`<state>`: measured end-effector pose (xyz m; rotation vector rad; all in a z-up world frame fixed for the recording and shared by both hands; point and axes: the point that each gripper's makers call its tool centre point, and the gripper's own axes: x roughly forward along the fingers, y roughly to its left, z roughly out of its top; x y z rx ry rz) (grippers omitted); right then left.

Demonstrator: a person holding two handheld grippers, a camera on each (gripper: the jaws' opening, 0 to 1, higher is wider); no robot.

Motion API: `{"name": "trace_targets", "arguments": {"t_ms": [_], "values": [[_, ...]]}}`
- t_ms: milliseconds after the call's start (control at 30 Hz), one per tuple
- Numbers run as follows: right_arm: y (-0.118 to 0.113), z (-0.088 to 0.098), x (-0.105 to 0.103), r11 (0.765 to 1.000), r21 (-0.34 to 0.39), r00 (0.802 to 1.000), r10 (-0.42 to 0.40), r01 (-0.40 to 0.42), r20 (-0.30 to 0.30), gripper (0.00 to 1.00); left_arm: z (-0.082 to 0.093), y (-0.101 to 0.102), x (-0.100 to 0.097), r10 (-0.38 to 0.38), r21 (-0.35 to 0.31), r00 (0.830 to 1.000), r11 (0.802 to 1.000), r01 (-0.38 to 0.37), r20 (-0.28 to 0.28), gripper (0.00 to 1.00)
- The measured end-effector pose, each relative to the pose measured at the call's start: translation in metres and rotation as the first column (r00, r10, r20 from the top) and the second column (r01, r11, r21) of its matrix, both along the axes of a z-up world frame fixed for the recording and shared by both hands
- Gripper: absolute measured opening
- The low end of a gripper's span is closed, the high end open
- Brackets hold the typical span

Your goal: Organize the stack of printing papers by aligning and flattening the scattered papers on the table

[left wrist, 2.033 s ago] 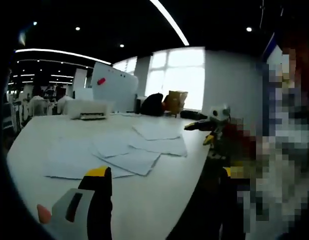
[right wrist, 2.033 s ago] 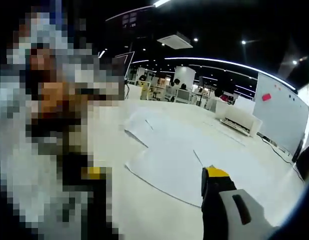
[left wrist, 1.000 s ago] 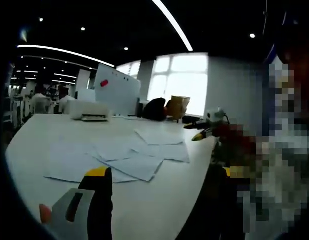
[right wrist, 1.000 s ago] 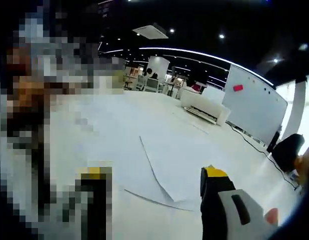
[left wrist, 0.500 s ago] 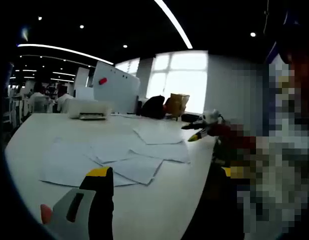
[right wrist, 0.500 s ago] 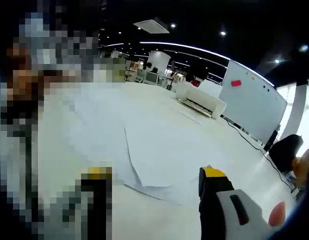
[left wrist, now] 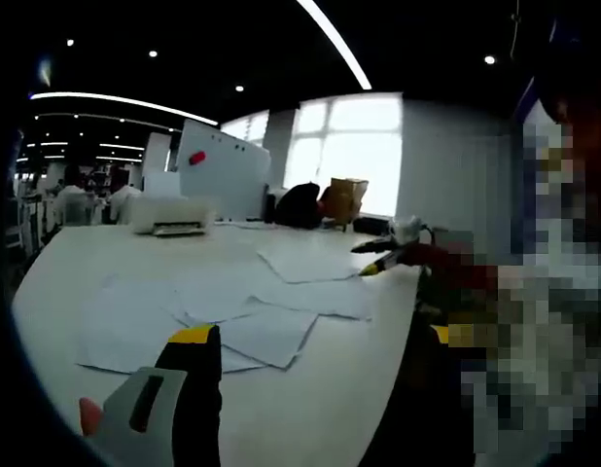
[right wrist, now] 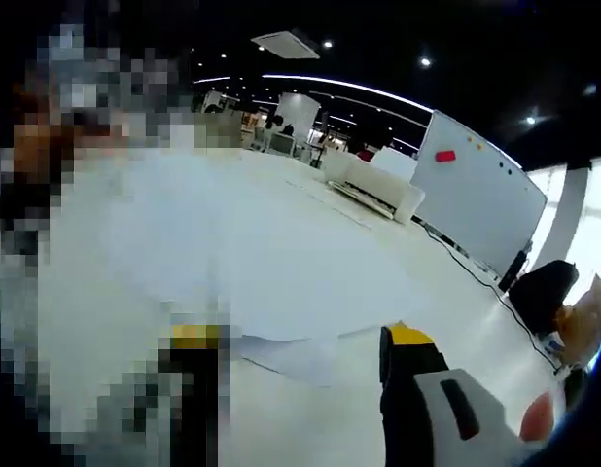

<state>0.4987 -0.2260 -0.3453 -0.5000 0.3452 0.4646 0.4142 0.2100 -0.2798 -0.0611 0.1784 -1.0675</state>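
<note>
Scattered papers (left wrist: 252, 302) lie on the table (left wrist: 310, 409) ahead of the left gripper (left wrist: 310, 341), its jaws apart.

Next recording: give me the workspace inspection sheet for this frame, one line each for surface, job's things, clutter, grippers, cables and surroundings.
Surface: white table, bare near the front edge.
Job's things: scattered papers overlapping loosely, not aligned.
Clutter: white printer at the far end; brown box and dark bag beyond.
Grippers: left gripper open above the table; right gripper open, over a sheet's edge.
Cables: dark cable along the far side.
Surroundings: whiteboard, bright window, ceiling light strips.
</note>
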Motion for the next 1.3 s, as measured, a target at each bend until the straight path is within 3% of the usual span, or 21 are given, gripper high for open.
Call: {"name": "trace_targets", "arguments": {"t_ms": [333, 600, 700, 833, 1000, 1133, 1300], "values": [[0.003, -0.005, 0.005, 1.000, -0.011, 1.000, 0.014, -0.014, -0.021, 0.56, -0.003, 0.000, -0.003, -0.003, 0.002, 1.000, 1.000, 0.003, -0.008, 0.88], [-0.003, 0.006, 0.018, 0.986, -0.164, 0.994, -0.017, 0.035, 0.107, 0.57, -0.001, 0.005, -0.004, -0.003, -0.016, 1.000, 1.000, 0.003, -0.009, 0.88], [-0.005, 0.011, 0.019, 0.967, -0.246, 0.987, -0.021, 0.059, 0.157, 0.57, -0.002, 0.005, -0.003, -0.003, -0.021, 1.000, 1.000, 0.003, -0.013, 0.87], [-0.003, 0.013, 0.020, 0.920, -0.384, 0.980, 0.004, 0.075, 0.200, 0.56, -0.003, 0.006, -0.001, -0.006, -0.023, 1.000, 1.000, 0.006, -0.015, 0.87], [0.003, 0.009, 0.023, 0.921, -0.382, 0.982, -0.006, 0.078, 0.188, 0.53, -0.004, 0.006, -0.001, -0.004, -0.024, 1.000, 1.000, 0.004, -0.017, 0.87], [0.006, 0.010, 0.027, 0.904, -0.417, 0.976, -0.008, 0.099, 0.215, 0.50, -0.004, 0.007, -0.002, 0.000, -0.025, 1.000, 1.000, 0.000, -0.014, 0.87], [0.014, 0.000, 0.029, 0.870, -0.484, 0.975, 0.023, 0.090, 0.223, 0.33, -0.002, 0.009, -0.003, -0.002, -0.023, 1.000, 1.000, 0.002, -0.008, 0.86]]}}
